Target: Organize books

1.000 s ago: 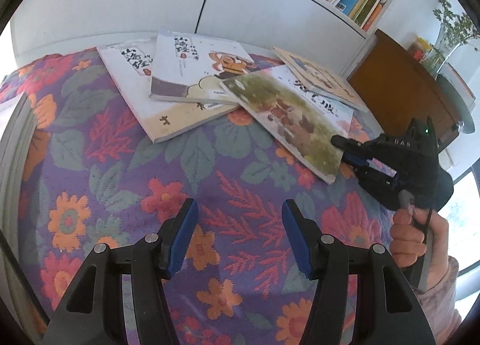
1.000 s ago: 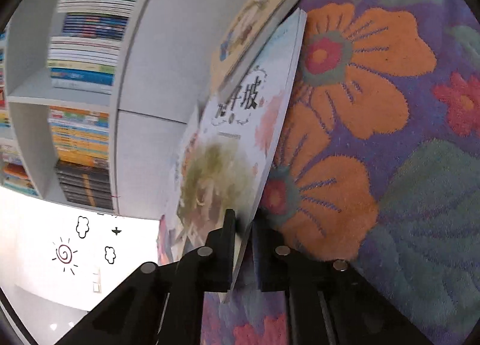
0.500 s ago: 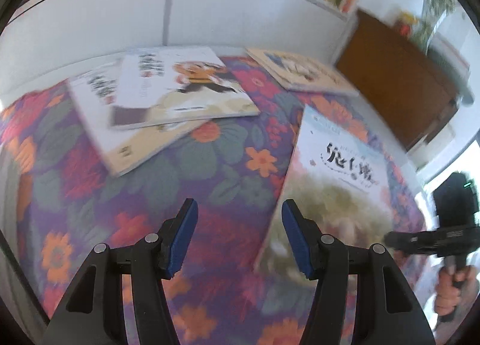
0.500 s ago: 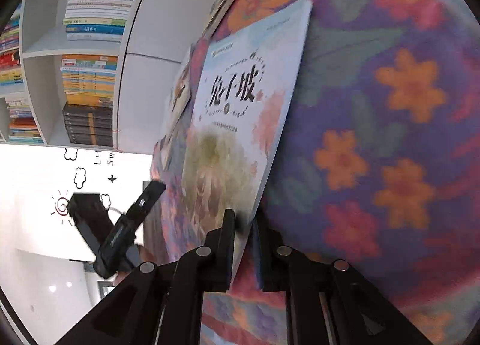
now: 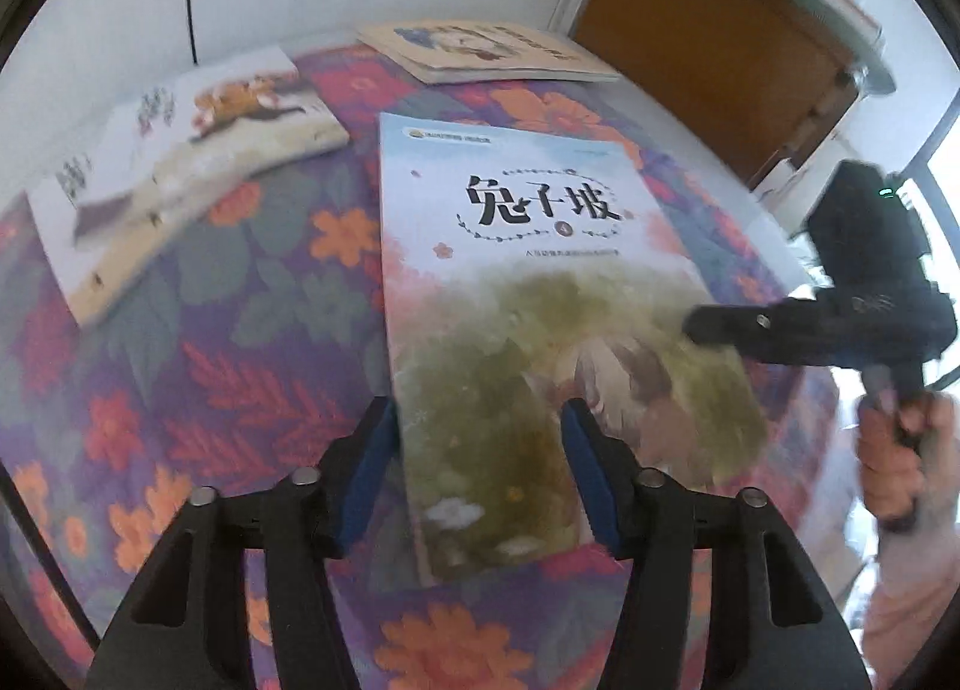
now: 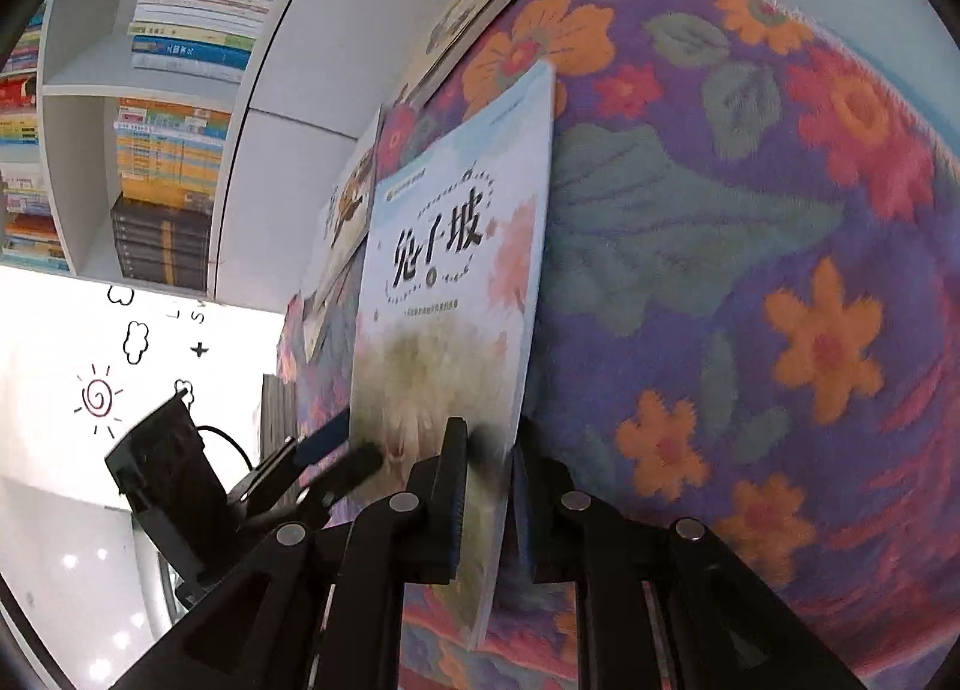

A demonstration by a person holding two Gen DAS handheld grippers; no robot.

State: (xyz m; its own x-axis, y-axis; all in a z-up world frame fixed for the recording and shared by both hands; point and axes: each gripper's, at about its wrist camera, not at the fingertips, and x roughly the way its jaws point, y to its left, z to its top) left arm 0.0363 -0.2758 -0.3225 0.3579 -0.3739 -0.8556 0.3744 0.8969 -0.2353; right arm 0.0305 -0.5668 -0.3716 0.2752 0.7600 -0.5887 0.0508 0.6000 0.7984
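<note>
- Left wrist view: the pale blue book [image 5: 540,294] sits mid-scene on the flower-patterned tabletop [image 5: 252,330]; the right gripper [image 5: 696,324] clamps its right edge; the left gripper [image 5: 480,462] straddles the near end, its jaws just closing in, pads beside the cover and seemingly not yet pressing; far left, two overlapping books [image 5: 180,162] lie loose; a tan book [image 5: 486,51] lies at the far edge.
- Right wrist view: right jaws pinched tight on the blue book's edge, cover raised off the cloth; a bookshelf [image 6: 168,150] stands far left; nothing looks stacked yet, so most of the sorting remains.
</note>
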